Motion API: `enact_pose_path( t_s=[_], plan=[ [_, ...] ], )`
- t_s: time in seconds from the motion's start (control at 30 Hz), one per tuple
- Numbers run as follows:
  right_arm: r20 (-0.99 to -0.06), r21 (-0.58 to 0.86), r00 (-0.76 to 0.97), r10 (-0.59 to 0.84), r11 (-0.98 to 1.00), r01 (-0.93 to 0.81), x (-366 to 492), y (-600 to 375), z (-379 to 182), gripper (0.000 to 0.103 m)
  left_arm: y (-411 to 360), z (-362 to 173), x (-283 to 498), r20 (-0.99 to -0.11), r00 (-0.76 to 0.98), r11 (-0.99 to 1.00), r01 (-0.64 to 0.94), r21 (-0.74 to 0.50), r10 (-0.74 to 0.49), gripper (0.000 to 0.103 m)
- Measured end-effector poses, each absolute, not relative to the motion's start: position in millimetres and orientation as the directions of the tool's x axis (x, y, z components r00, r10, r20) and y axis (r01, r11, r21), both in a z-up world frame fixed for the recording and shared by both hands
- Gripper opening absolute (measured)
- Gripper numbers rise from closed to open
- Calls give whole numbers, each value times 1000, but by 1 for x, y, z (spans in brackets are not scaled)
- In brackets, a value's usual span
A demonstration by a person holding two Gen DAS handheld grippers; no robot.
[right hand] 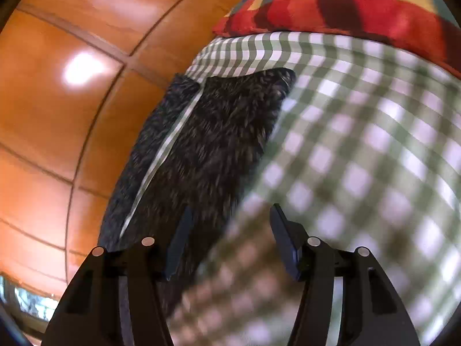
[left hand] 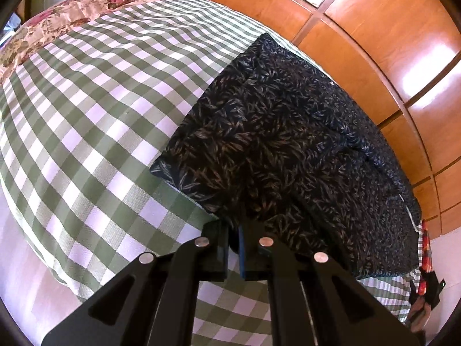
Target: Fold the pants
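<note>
Dark navy pants (left hand: 288, 132) with a small leaf print lie folded on the green-and-white checked bed (left hand: 95, 109), along its far edge beside the wooden wall. My left gripper (left hand: 233, 230) is shut on the near edge of the pants, with cloth pinched between its jaws. In the right wrist view the pants (right hand: 219, 144) run away from me along the left bed edge. My right gripper (right hand: 230, 222) is open and empty, just above the pants' right edge and the bedcover (right hand: 360, 144).
A wooden panelled wall (left hand: 374, 28) runs close behind the bed. A floral cover (left hand: 66, 14) lies at one end of the bed and a red checked pillow (right hand: 360, 3) at the other. Pale floor (left hand: 28, 274) shows below the bed's near edge.
</note>
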State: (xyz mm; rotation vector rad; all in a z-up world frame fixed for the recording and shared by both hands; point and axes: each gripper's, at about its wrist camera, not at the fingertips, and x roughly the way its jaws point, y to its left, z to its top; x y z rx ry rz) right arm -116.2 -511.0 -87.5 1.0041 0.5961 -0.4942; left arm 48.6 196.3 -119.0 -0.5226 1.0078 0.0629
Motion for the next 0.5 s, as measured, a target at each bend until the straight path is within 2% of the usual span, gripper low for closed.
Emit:
enact_pose_path(
  t_s=[0.1,0.13,0.17,0.2,0.37,0.5],
  plan=[
    [-679,607,724,-124,459,648,-90,-528,-89,56,193,-118,54,-829,532,883,-292,-369,-171,4],
    [-689,591,713,-130,468,657,-84,-530,-89,46,193,-117,55,-831,530,884,-292,-365,-168,4],
    [-721,538,676,-150,494,683,-75,-534,-87,19,193,-117,56,-834,527,886,-293,-359,-164,4],
    [-760,467,625,-178,520,715,-69,-535,-86,6,193,-117,57,-836,525,888,-293,-354,-160,4],
    [-768,266,573,-286,672,692,-74,-514,-58,4,193,-111,55,-833,530,896,-279,-344,-155,4],
    [-751,224,571,-333,685,694,-111,-508,-44,3,198,-103,51,-823,544,900,-258,-352,-166,4]
  ],
)
